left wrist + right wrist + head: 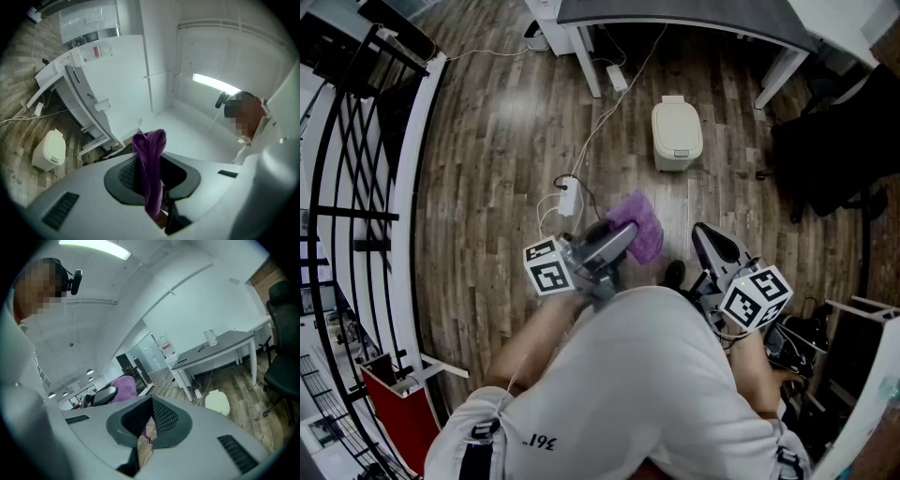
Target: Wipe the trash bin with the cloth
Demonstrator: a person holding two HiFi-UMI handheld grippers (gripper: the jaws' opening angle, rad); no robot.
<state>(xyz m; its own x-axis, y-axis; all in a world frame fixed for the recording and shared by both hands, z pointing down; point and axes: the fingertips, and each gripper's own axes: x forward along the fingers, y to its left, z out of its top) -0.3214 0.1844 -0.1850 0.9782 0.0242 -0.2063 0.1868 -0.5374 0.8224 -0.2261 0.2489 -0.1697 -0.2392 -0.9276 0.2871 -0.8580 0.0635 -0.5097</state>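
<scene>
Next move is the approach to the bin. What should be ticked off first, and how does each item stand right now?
1. Cloth secured: ok. The left tool is closed on the purple cloth.
2. Right tool free: ok. Its jaws are together with nothing held.
3. Trash bin ready: ok. It stands upright on the floor with its lid down.
4. Bin within wiping contact: not ok. It is apart from both tools, ahead across the floor.
5. Route: not ok. A white cable lies on the floor left of the bin.
</scene>
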